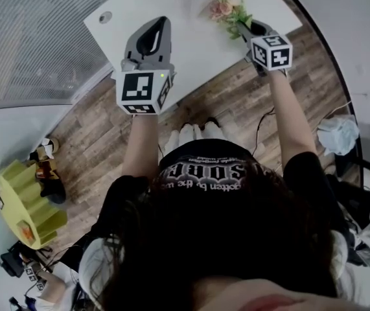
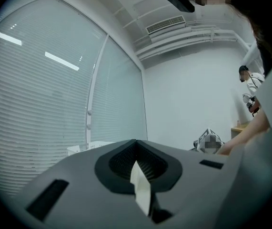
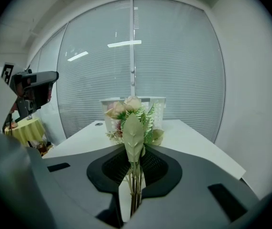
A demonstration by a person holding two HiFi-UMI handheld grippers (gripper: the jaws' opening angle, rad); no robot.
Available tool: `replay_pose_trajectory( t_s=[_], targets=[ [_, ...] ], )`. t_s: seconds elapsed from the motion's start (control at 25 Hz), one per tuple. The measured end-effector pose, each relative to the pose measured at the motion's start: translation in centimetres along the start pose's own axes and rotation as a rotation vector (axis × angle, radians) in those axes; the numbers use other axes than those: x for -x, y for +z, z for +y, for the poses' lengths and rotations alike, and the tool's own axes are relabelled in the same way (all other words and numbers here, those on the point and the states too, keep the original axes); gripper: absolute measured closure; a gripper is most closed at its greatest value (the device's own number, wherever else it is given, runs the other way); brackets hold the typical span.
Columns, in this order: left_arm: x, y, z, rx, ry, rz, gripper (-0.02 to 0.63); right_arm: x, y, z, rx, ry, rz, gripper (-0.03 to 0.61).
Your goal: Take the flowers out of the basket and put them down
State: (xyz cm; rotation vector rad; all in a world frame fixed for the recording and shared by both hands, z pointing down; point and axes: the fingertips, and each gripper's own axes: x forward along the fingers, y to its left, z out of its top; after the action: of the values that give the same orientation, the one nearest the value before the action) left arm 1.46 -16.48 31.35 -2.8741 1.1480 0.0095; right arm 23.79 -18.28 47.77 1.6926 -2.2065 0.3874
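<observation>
Flowers (image 3: 128, 114) stand upright in the right gripper (image 3: 135, 178), whose jaws are almost together and pinch the thin stems (image 3: 135, 194), so that the pink and green bunch rises above the pads. In the head view that gripper hangs over the far right part of the white table (image 1: 191, 47), and the bunch is clear of the white basket (image 3: 158, 109), which sits farther back on the table in front of the blinds (image 3: 174, 56). The left gripper (image 1: 153, 36) is held level over the table's near edge, its jaws closed together with nothing between them.
</observation>
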Motion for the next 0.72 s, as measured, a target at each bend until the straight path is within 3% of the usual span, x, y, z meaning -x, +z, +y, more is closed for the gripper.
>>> replay_pose_trajectory(
  t_s=[0.72],
  targets=[
    [0.4,-0.9,-0.6,-0.004,0.005,0.022,0.612,-3.4,-6.2,-0.3,-0.028,-0.001,0.088,0.494]
  ],
)
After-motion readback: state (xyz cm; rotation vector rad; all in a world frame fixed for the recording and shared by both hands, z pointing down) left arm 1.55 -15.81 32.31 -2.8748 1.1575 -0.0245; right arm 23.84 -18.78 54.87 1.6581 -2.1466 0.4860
